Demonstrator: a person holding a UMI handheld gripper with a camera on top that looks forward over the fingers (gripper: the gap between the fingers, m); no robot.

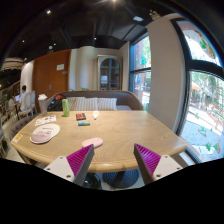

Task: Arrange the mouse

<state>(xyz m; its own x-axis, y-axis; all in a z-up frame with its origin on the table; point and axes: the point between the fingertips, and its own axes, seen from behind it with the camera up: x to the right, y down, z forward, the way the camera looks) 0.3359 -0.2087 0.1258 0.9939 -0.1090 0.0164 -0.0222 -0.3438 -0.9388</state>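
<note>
A pink mouse (92,142) lies on the round wooden table (130,132) near its front edge, just ahead of my left finger. My gripper (113,160) is open and empty, held in front of the table edge. Its magenta pads (79,159) stand wide apart, with nothing between them but the table rim and a blue-grey chair below. The mouse is a little left of the gap between the fingers and apart from them.
On the table stand a white plate (45,133) and papers (46,120) at the left, a green cup (66,106), a dark box (81,116) and a small green item (84,123). A sofa (95,101) lies beyond, and large windows (205,95) at the right.
</note>
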